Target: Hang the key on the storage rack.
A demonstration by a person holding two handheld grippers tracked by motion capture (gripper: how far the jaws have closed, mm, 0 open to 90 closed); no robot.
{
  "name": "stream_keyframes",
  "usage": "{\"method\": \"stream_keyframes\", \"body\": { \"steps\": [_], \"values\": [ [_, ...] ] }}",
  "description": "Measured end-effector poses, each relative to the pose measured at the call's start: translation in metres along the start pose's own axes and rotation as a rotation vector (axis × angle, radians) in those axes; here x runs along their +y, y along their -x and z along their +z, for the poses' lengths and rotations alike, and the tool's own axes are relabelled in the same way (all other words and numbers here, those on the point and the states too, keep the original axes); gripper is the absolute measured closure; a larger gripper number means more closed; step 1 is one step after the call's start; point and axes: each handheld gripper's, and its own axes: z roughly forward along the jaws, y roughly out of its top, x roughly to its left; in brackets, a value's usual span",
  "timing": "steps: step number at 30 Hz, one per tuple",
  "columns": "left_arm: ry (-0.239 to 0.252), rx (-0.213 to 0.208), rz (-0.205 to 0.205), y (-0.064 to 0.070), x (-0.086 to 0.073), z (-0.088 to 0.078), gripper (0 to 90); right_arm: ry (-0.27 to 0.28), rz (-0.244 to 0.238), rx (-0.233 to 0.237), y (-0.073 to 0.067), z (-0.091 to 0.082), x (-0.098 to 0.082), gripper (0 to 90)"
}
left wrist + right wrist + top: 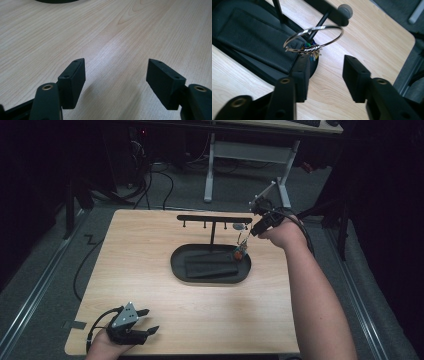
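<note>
your left gripper [150, 320] rests at seven o'clock on the table [150, 270], jaws spread wide with nothing but bare wood between them. at the centre sits the black tray [180, 270], its rack [212, 218] rising at twelve o'clock. your right gripper [325, 75] waits at two o'clock, jaws partly apart and gripping nothing. the key ring [314, 40] hangs from the rack's end peg [344, 10], just beyond your fingertips, its charms [239, 253] dangling over the tray.
</note>
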Motion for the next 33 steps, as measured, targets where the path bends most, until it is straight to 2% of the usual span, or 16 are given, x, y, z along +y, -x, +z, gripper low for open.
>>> {"method": "stream_keyframes", "body": {
  "steps": [1,5,6,9,10,11,12,14,15,16,19,21,25,28,33],
  "values": [
    [-0.001,-0.001,0.001,0.001,0.001,0.0,32.2,0.009,-0.008,-0.001,-0.001,0.0,-0.003,54.0],
    [-0.006,0.0,0.011,0.002,0.002,0.002,31.9,0.03,0.011,0.009,-0.008,-0.001,-0.017,49.0],
    [-0.01,-0.001,0.011,0.002,0.002,0.002,31.9,0.058,0.023,0.017,-0.012,0.001,-0.028,46.1],
    [-0.012,-0.002,0.014,0.004,0.003,0.002,31.9,0.091,0.027,-0.008,-0.016,0.005,-0.044,44.6],
    [-0.012,-0.002,0.014,0.004,0.003,0.002,31.8,0.091,0.027,-0.008,-0.016,0.005,-0.044,44.6],
    [-0.015,-0.002,0.015,0.005,0.003,0.002,31.9,0.126,0.046,-0.022,-0.018,0.011,-0.057,44.2],
    [-0.017,-0.002,0.015,0.005,0.003,0.002,31.9,0.139,0.05,-0.035,-0.02,0.015,-0.064,44.0],
    [-0.015,-0.001,0.012,0.004,0.002,0.003,31.8,0.151,0.054,-0.037,-0.024,0.023,-0.077,43.9],
    [-0.015,-0.001,0.012,0.004,0.002,0.003,31.8,0.151,0.054,-0.037,-0.024,0.023,-0.077,43.9],
    [-0.018,-0.001,0.009,0.004,0.002,0.003,31.8,0.168,0.06,-0.019,-0.027,0.033,-0.092,42.3],
    [-0.023,0.001,0.005,0.003,0.001,0.003,31.9,0.19,0.07,-0.005,-0.031,0.048,-0.108,40.3],
    [-0.027,0.002,0.001,0.003,0.0,0.003,31.9,0.184,0.069,0.004,-0.034,0.059,-0.118,38.2],
    [-0.032,0.001,0.001,0.003,0.0,0.005,31.9,0.204,0.102,0.022,-0.038,0.077,-0.136,37.5],
    [-0.04,-0.005,0.005,0.004,0.0,0.006,31.9,0.22,0.13,0.034,-0.042,0.086,-0.149,36.7],
    [-0.041,-0.011,0.005,0.004,0.0,0.007,31.9,0.292,0.161,0.048,-0.053,0.094,-0.173,35.7]
  ]
}}
